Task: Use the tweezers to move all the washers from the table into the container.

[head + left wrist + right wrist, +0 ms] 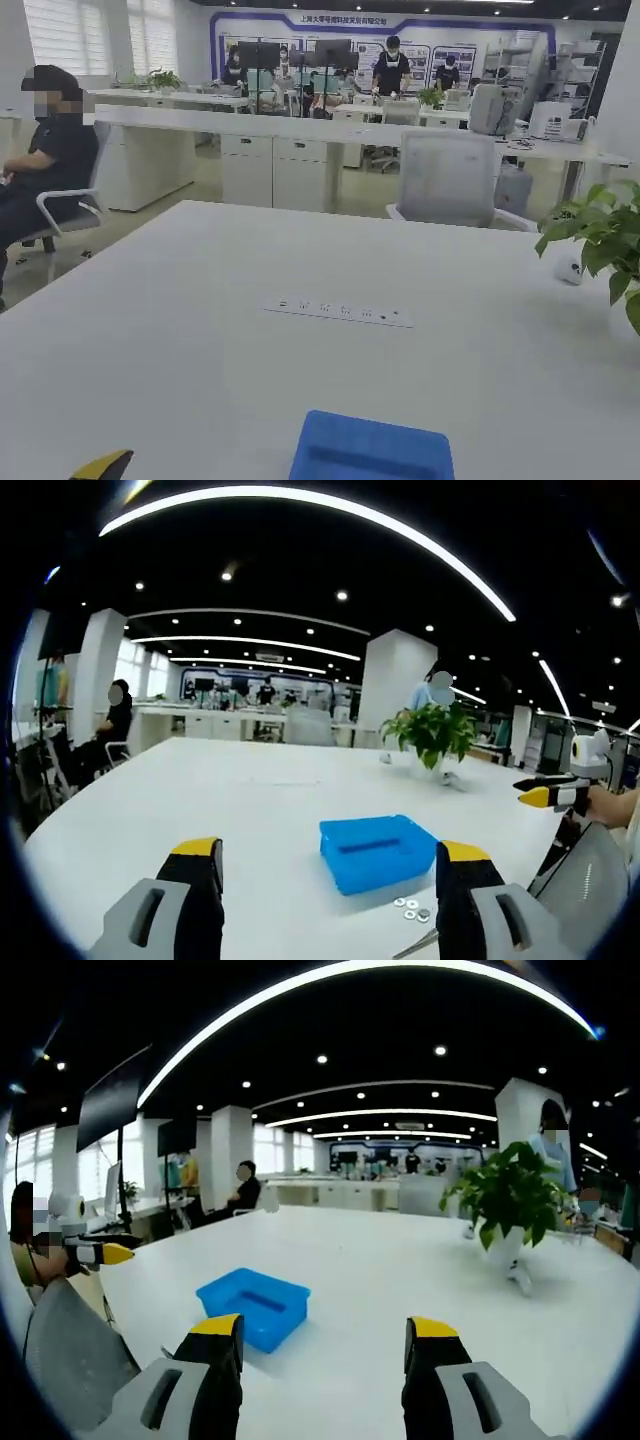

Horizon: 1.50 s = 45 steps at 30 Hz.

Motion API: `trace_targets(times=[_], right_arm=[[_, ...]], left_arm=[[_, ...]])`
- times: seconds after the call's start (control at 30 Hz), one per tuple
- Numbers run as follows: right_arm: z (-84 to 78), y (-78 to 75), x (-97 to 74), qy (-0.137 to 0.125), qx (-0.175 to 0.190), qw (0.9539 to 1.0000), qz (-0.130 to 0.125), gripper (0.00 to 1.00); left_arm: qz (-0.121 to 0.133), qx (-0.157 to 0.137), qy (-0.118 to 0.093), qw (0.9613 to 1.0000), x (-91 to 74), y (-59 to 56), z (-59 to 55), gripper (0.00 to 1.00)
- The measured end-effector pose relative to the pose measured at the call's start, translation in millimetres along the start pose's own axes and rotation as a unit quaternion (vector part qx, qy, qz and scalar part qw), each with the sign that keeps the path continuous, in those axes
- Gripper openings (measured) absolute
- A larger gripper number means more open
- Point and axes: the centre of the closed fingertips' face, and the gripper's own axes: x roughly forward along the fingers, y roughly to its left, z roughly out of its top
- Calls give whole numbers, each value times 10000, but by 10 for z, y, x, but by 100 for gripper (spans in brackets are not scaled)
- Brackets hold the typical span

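Box sits on desk. Washers lie just in front of it, w/ tweezers nearer still. Plant stands behind, to the rt.

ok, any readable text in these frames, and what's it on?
Nothing reads cleanly.
Banner on the far wall: one line of Chinese characters, too small to quote.
Posters below it: blurred, unreadable.
Power strip on the table: markings too small to read.
Container: no text visible.
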Motion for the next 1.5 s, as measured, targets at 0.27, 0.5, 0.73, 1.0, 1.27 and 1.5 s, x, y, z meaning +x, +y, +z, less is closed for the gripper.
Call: trace_targets(times=[0.27,0.5,0.73,1.0,1.27,1.5], right_arm=[[-8,-3,1,9,17,10000,4,63],[-6,-5,1,10,22,10000,0,63],[-19,-14,4,20,16,10000,2,63],[-40,-22,7,51,32,10000,16,63],[-60,-15,7,120,43,9999,47,62],[-81,11,17,183,44,9998,94,62]], left_arm=[[-4,39,38,10000,3,-9,-13,87],[-3,76,85,9999,6,-5,-30,86],[0,92,107,9999,7,-6,-35,85],[5,130,139,9998,7,-4,-43,85],[-30,171,242,9996,16,-24,-77,84],[-119,288,456,9985,28,-63,-146,78]])
